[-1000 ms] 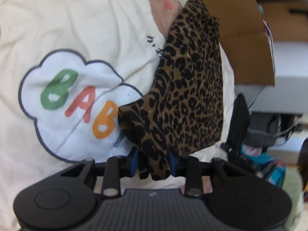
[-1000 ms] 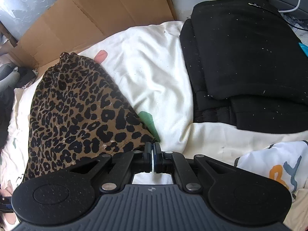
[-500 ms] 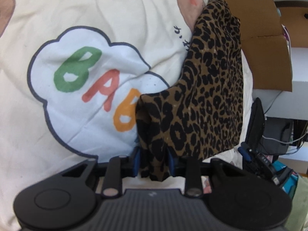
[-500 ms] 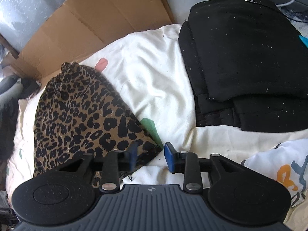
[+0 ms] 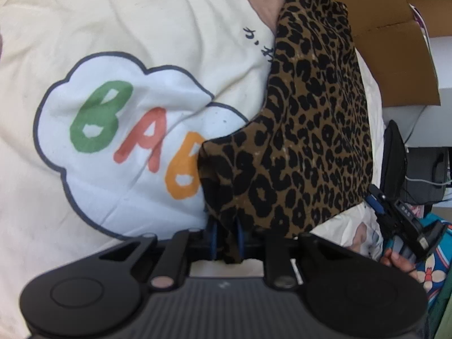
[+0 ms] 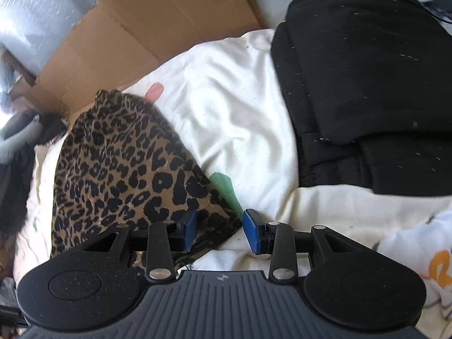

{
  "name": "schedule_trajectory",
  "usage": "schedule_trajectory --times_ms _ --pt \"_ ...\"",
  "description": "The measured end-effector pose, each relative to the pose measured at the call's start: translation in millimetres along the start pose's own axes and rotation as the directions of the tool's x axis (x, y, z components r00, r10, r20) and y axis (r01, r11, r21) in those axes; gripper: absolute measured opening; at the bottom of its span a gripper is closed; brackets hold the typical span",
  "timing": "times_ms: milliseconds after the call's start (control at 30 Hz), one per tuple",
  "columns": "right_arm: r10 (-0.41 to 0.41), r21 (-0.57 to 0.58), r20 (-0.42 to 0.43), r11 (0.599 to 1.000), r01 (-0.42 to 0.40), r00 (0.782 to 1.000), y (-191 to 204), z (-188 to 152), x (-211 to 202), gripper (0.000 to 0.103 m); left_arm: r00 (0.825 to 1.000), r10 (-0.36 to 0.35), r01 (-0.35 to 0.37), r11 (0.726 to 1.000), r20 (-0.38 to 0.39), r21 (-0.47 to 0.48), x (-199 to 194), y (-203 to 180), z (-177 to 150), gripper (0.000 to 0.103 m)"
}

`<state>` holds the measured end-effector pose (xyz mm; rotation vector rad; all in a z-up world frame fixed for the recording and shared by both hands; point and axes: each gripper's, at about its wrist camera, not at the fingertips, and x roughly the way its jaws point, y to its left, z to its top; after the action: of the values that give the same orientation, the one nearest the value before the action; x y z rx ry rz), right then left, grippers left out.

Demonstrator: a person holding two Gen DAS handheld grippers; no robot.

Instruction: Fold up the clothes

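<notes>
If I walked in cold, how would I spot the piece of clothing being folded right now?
Look for the big cream blanket printed with a white cloud and coloured letters. On it, near the cardboard edge, lies the leopard-print garment, one corner gathered between the closing pads of the left claw. Its brown-and-black spots set it apart from the plain folded black clothes nearby.

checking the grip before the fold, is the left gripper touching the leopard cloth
Touching. The left wrist view shows the left gripper closing with a bunched corner of the leopard cloth pinched between its pads.
</notes>
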<state>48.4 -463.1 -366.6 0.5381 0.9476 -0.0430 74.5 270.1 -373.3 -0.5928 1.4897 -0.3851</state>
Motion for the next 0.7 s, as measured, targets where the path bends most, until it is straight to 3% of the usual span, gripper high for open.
schedule_trajectory --times_ms 433,700 --pt "0.070 0.017 -0.131 0.998 -0.068 0.989 -1.7 17.2 10.8 0.040 0.999 0.043 -0.042 0.998 -0.016 0.052 -0.7 -7.8 2.9 0.016" --pt "0.204 0.175 -0.089 0.967 -0.186 0.975 -27.3 25.2 10.5 0.040 0.999 0.040 -0.039 0.998 -0.015 0.051 -0.6 -7.4 2.5 0.016"
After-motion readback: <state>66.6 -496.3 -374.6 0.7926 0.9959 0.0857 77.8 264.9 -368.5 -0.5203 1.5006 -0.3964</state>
